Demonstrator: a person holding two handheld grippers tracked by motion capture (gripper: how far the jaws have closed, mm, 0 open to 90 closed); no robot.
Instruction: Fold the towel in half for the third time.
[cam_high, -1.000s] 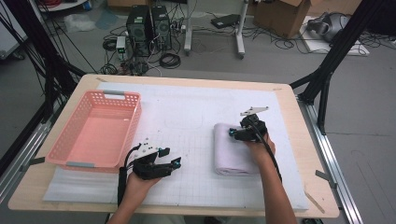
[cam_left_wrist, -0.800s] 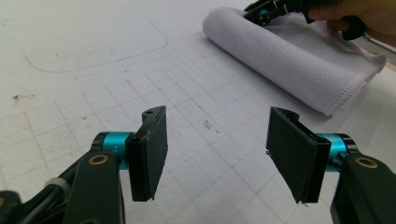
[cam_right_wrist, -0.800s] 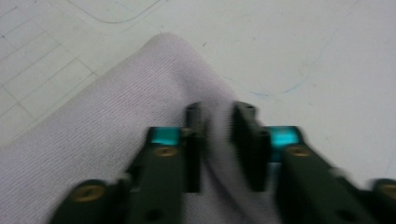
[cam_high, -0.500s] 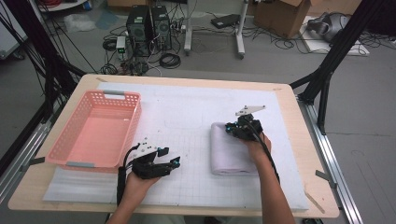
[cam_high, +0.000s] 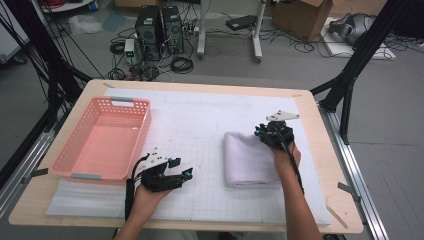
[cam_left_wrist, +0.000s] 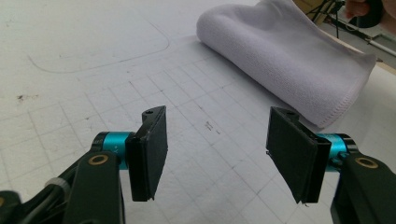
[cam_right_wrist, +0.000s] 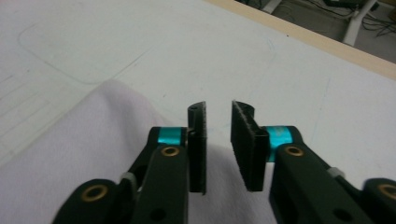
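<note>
A folded pale lilac towel (cam_high: 250, 160) lies on the white grid mat, right of centre. My right gripper (cam_high: 261, 132) hovers at the towel's far right corner. In the right gripper view the towel (cam_right_wrist: 70, 154) lies under and left of the right gripper (cam_right_wrist: 218, 111), whose jaws stand a narrow gap apart with nothing between them. My left gripper (cam_high: 186, 173) rests low over the mat, left of the towel and apart from it. In the left gripper view the left gripper (cam_left_wrist: 217, 149) is wide open and empty, and the towel (cam_left_wrist: 289, 60) lies ahead to the right.
An empty pink plastic basket (cam_high: 142, 132) stands at the table's left. The white grid mat (cam_high: 200, 120) covers most of the wooden table (cam_high: 320, 150). Black frame posts, cables and computers stand on the floor beyond the far edge.
The right gripper has drifted slightly right and back, off the towel's top to its far right corner. The towel now lies flat and folded. The left gripper has hardly moved.
</note>
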